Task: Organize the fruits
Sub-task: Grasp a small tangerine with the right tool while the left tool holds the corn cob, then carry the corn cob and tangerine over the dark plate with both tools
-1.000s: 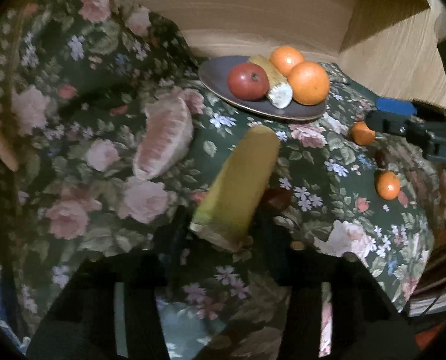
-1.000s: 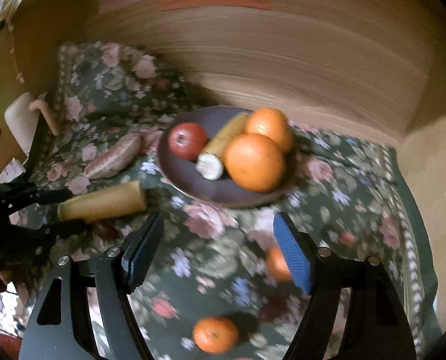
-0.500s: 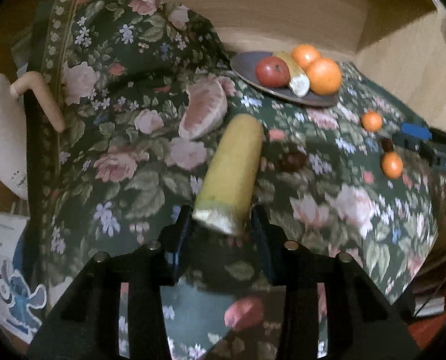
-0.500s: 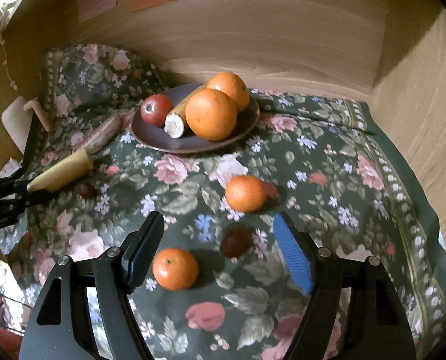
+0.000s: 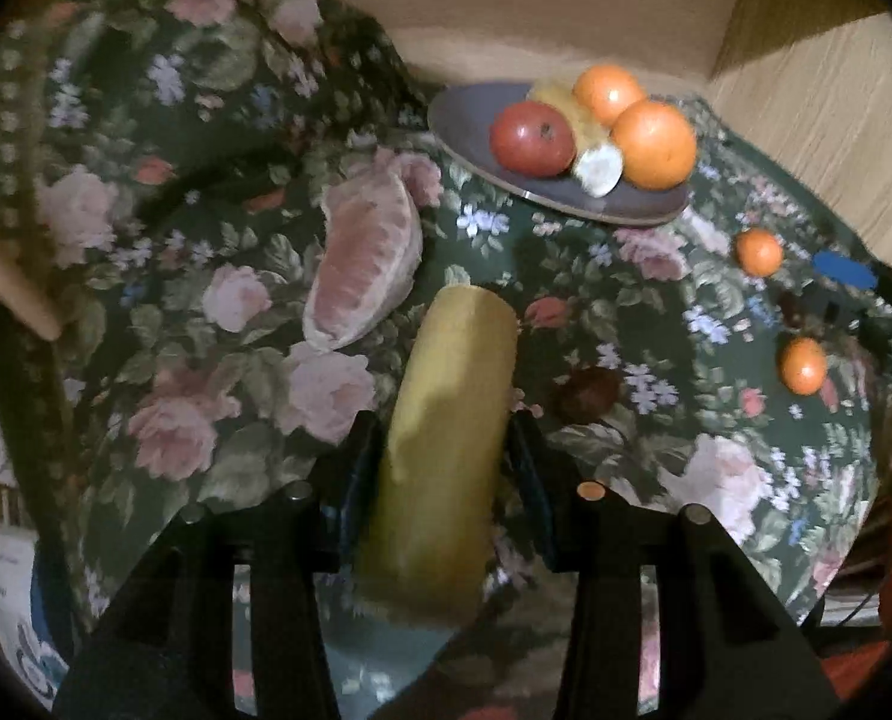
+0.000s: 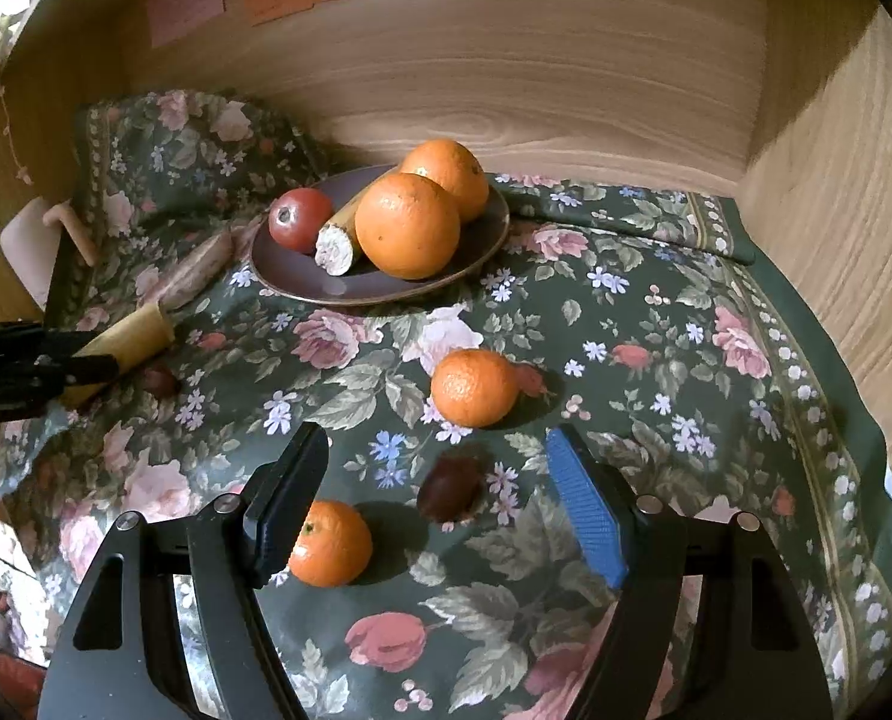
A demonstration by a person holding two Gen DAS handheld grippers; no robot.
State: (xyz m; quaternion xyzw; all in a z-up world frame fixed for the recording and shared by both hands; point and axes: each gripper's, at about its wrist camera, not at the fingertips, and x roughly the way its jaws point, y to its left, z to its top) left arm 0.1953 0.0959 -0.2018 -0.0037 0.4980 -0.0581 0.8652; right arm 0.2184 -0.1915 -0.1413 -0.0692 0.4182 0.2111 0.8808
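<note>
My left gripper (image 5: 443, 456) is shut on a yellow corn cob (image 5: 452, 414), held over the floral cloth; it also shows in the right wrist view (image 6: 125, 336). A pink pomelo segment (image 5: 365, 267) lies just left of the cob's tip. A grey plate (image 5: 644, 201) at the back holds a red apple (image 5: 530, 138), a second cob and two oranges (image 5: 653, 144). My right gripper (image 6: 437, 492) is open and empty above a dark chestnut (image 6: 449, 489), with one tangerine (image 6: 329, 543) by its left finger and another tangerine (image 6: 473, 387) beyond.
Wooden walls (image 6: 566, 72) close in the back and right side. The floral cloth (image 6: 656, 360) covers the surface and is bunched at the back left. A second dark chestnut (image 5: 587, 390) lies right of the held cob. A pink handle (image 5: 8, 285) sticks out at far left.
My left gripper has moved forward toward the plate with the cob, which now sits deeper between the fingers. My right gripper has pulled back and lowered; the chestnut now lies between its fingers.
</note>
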